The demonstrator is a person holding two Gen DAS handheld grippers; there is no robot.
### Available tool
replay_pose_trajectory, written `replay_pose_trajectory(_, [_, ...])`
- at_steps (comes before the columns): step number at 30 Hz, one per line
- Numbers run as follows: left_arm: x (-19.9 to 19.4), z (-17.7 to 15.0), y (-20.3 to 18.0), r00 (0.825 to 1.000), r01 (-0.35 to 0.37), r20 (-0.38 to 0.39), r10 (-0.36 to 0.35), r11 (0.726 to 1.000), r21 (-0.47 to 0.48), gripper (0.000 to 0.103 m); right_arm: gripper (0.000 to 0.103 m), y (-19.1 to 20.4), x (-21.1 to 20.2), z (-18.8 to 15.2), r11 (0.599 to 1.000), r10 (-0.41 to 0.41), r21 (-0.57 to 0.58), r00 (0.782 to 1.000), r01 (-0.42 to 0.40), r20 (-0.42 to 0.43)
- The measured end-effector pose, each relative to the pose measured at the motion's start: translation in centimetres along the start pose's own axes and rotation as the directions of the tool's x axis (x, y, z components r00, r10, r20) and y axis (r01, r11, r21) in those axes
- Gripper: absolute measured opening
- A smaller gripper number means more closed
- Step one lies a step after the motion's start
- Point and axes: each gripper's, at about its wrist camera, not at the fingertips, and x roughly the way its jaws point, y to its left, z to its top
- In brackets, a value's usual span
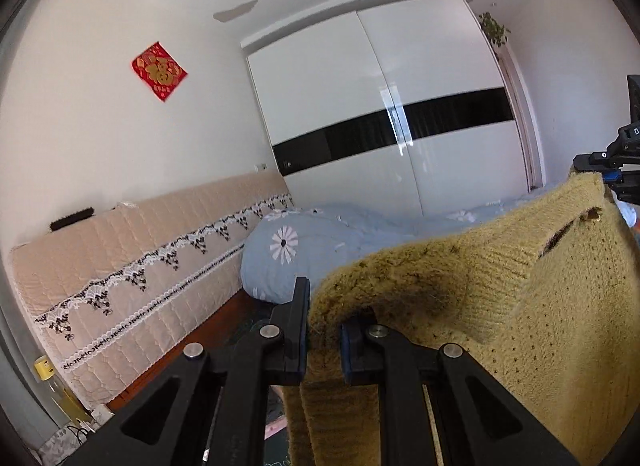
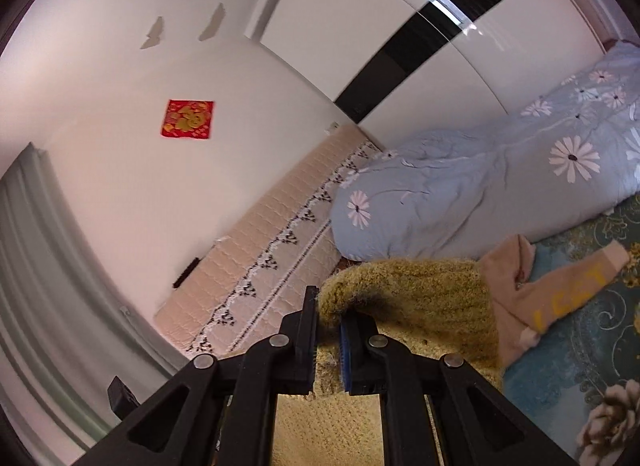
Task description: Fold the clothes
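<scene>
A mustard-yellow knitted sweater (image 1: pixel 500 286) hangs in the air above the bed, stretched between both grippers. My left gripper (image 1: pixel 324 326) is shut on one edge of it, the knit bunched between the black fingers. In the left wrist view the right gripper (image 1: pixel 600 175) shows at the far right edge, holding the sweater's other corner. My right gripper (image 2: pixel 329 330) is shut on the sweater (image 2: pixel 416 298), which drapes over its fingers. A beige garment with yellow letters (image 2: pixel 556 298) lies flat on the teal patterned bedspread (image 2: pixel 580 354) below.
A rolled light-blue floral duvet (image 2: pixel 480 185) lies across the bed. A beige quilted headboard cover with lace trim (image 1: pixel 132 266) runs along the wall. A white wardrobe with a black band (image 1: pixel 384 121) stands behind. A red paper decoration (image 1: pixel 159 70) hangs on the wall.
</scene>
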Motion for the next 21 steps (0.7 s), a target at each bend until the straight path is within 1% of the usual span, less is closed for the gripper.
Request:
replay_pose_trajectory(1, [2.1,-0.6,-0.5,1.0,0.001,-0.031,0.0,1.0,0.006,0.013,0.01,-1.2,1.1,0.2,1.0,-0.012,0.007,1.0,0.012,-0.003])
replay_pose_trajectory(3, [6.0,-1.9,-1.0,0.997,0.011,-0.076,-0.012,1.0,-0.01,0.013,0.01,-3.5,3.4,0.7,0.999,-0.037,0.021,0.999,0.038,-0.01])
replay_pose_trajectory(6, [9.3,-4.4,-1.7,0.992,0.041,-0.115,-0.048,0.997,-0.063,0.013,0.01,-6.0,5.6,0.0,0.996,-0.085,-0.006,0.996,0.084,-0.025])
replay_pose_trajectory(8, [11.0,-6.9,-2.5,0.985,0.066,-0.156,-0.078,0.994,-0.082,0.013,0.01,-7.6,7.1,-0.5,0.993,-0.116,-0.025,0.993,0.115,-0.035])
replay_pose_trajectory(10, [12.4,-9.9,-3.5,0.976,0.081,-0.197,-0.098,0.992,-0.093,0.013,0.01,-10.0,8.0,-2.4,0.989,-0.145,-0.006,0.987,0.145,-0.075])
replay_pose_trajectory(11, [12.9,-11.5,-4.0,0.971,0.087,-0.214,-0.108,0.991,-0.106,0.013,0.01,-11.2,8.4,-3.3,0.987,-0.159,0.003,0.983,0.16,-0.095])
replay_pose_trajectory(14, [13.4,-17.0,-5.8,0.952,0.094,-0.276,-0.13,0.986,-0.139,0.013,0.01,-15.7,9.1,-7.3,0.98,-0.168,0.081,0.971,0.184,-0.167])
replay_pose_trajectory(17, [13.0,-22.2,-7.4,0.93,0.098,-0.336,-0.15,0.981,-0.165,0.013,0.01,-20.2,8.5,-12.2,0.967,-0.166,0.147,0.956,0.206,-0.243])
replay_pose_trajectory(21, [10.1,-26.8,-9.0,0.919,0.1,-0.359,-0.162,0.977,-0.187,0.013,0.01,-24.3,7.0,-17.6,0.946,-0.166,0.218,0.937,0.24,-0.308])
